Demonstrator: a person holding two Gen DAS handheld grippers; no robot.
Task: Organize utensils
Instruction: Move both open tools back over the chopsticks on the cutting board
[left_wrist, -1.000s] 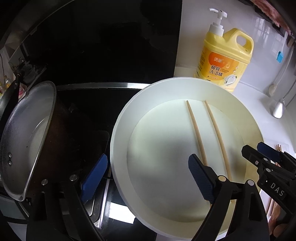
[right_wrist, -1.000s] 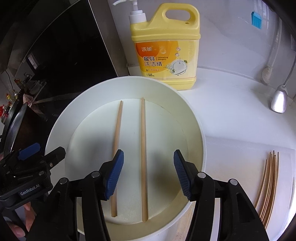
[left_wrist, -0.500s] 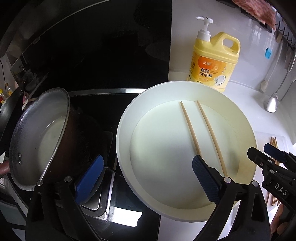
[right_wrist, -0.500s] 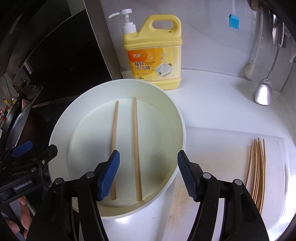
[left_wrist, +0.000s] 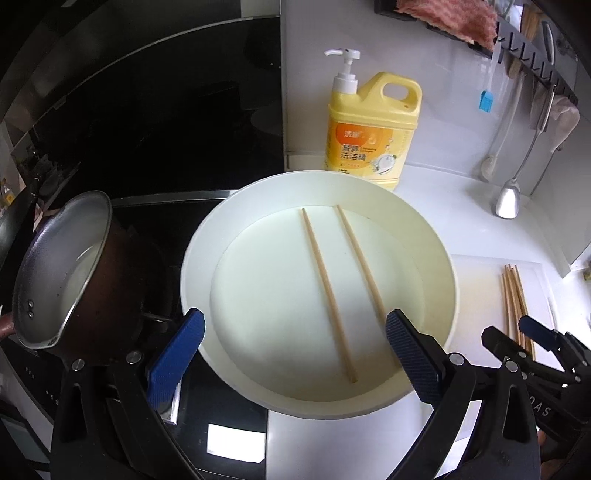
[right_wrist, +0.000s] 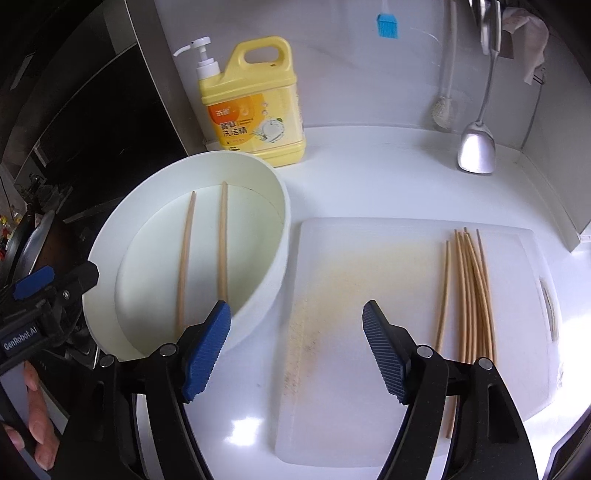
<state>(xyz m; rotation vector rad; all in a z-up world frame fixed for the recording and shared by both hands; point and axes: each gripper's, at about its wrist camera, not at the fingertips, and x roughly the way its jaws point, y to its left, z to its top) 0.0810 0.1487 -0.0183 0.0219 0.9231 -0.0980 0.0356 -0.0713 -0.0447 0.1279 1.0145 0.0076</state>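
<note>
Two chopsticks in the white bowl, the rest piled on the cutting board

Only the left wrist view shows the pot (left_wrist: 62, 273) on the dark stove (left_wrist: 155, 236) beside the bowl (left_wrist: 317, 404); only the right wrist view shows the whole cutting board (right_wrist: 354, 280) with the chopstick bundle (right_wrist: 469, 295) lying near its right side, long axes running away from the camera, far ends fanning a bit. The pair of chopsticks (right_wrist: 203, 254) lies flat on the bowl's bottom, side by side with a gap, also pointing front to back toward the soap bottle (right_wrist: 255, 107). Left gripper (left_wrist: 293, 354) hovers over the bowl's near rim, fingers spread wide, nothing in them. Right gripper (right_wrist: 295, 354) sits above the board's near left part, fingers wide apart and empty too
</note>
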